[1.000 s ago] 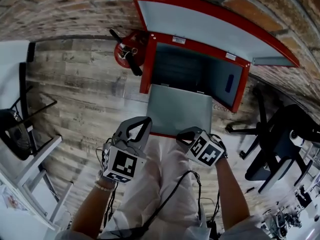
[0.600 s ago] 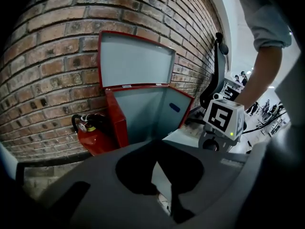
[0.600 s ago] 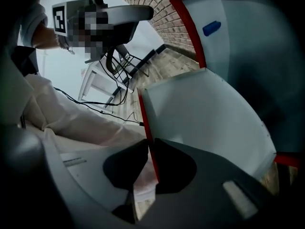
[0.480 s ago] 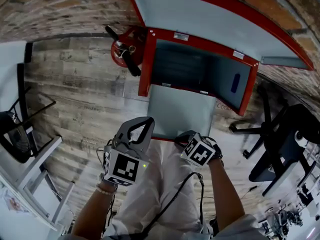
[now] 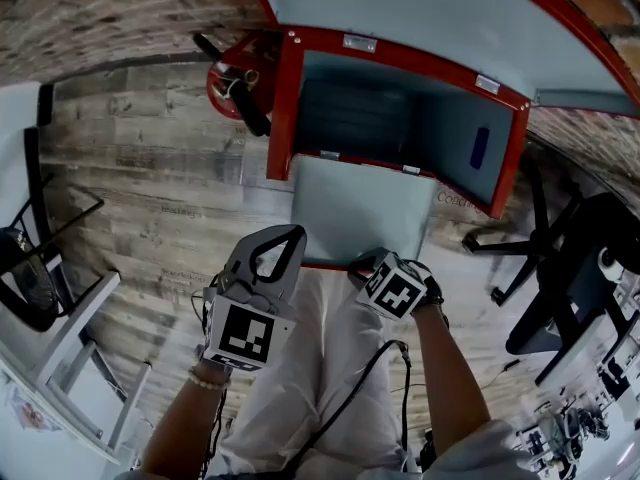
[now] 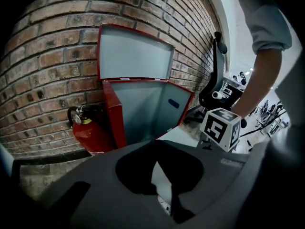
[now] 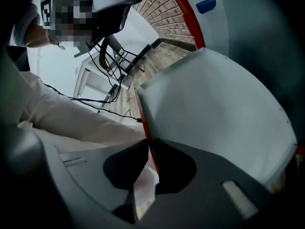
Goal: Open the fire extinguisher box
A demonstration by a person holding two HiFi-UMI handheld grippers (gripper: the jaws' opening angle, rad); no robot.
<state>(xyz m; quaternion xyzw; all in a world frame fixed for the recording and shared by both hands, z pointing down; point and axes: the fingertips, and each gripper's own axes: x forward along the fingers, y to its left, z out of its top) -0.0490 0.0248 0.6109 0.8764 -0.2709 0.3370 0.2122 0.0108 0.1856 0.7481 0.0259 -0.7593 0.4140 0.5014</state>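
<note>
Although the front panel is not yet let go, I judge the task nearly done. At the upper left of the head view, a red fire extinguisher (image 5: 232,86) stands on the wooden floor (image 5: 130,198) by the brick wall (image 5: 100,18). Lower and left of centre, my left tool (image 5: 290,236) is clenched on nothing, apart from the box. The fire extinguisher box (image 5: 283,108), red-framed with pale grey panels, fills the upper centre. Its lid (image 5: 400,8) is swung up against the wall, its inside looks empty, and its front panel (image 5: 360,208) is folded out toward me. Just right of centre, my right tool (image 5: 360,264) grasps that panel's red near edge. What seems left is lowering the panel and releasing it.
</note>
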